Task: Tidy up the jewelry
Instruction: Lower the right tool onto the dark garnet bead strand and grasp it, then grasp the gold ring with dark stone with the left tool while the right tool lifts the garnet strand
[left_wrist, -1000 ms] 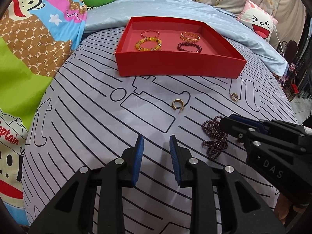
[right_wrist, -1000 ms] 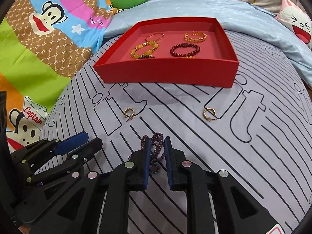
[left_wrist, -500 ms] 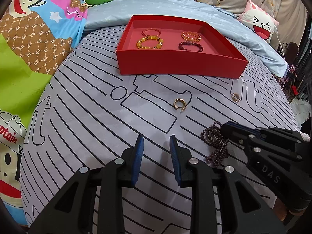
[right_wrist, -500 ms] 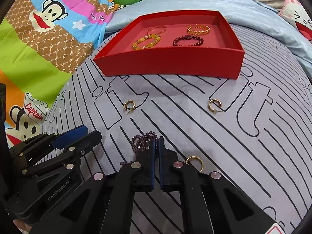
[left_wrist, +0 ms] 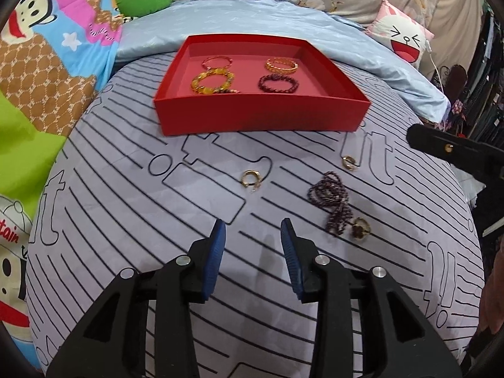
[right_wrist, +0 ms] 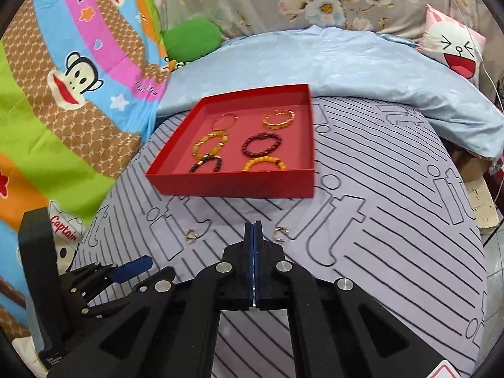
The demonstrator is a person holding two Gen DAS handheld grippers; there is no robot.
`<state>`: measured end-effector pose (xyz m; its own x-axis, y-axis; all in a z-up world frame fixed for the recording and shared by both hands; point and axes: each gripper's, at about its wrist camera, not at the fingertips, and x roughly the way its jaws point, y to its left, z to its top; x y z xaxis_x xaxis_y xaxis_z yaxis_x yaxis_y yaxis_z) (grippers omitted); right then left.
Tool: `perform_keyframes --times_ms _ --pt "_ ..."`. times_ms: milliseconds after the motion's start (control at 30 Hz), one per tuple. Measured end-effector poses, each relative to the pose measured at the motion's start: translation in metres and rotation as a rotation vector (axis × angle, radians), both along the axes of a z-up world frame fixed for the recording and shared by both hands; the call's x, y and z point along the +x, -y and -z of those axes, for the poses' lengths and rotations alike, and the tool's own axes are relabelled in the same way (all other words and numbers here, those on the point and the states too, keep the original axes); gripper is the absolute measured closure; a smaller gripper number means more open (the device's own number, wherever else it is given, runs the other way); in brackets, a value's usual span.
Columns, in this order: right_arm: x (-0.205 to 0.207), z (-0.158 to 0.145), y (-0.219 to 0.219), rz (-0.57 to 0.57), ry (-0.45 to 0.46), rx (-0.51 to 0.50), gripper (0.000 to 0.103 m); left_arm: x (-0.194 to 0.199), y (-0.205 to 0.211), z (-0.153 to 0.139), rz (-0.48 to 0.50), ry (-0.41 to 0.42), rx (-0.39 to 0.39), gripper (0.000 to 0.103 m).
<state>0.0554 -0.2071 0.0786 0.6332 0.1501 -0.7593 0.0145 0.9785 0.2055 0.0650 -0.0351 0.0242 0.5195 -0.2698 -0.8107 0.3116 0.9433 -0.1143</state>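
Grey bedcover with black line print (left_wrist: 126,208) is lying over the bed, carrying everything. Shallow red cardboard tray (left_wrist: 261,116) is sitting at the far side, holding six bead and gold bracelets in the right wrist view. Left gripper (left_wrist: 252,252) is hovering above the cover, blue pads wide apart, nothing between them. Right gripper (right_wrist: 253,245) is pressing its pads together — empty. Dark purple beaded necklace (left_wrist: 329,198) is lying bunched near the left gripper, touching a gold ring (left_wrist: 359,231); two gold hoop earrings (left_wrist: 251,180) (left_wrist: 349,162) are lying apart, nearer the tray.
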Motion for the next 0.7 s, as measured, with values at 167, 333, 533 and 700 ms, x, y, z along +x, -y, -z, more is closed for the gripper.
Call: perform_keyframes --times_ms 167,333,533,700 --pt "0.002 0.022 -0.001 -0.006 -0.059 0.018 0.094 0.000 0.004 0.002 0.008 0.000 0.011 0.068" --pt "0.006 0.042 -0.026 -0.057 -0.105 0.020 0.074 0.004 -0.004 0.004 -0.021 -0.009 0.016 0.068" --pt "0.011 0.061 -0.043 -0.075 -0.149 -0.019 0.074 0.009 -0.014 0.005 -0.048 -0.014 0.015 0.068" --pt "0.011 0.069 -0.034 -0.056 -0.163 0.004 0.093 0.011 -0.012 0.005 -0.041 -0.016 0.013 0.068"
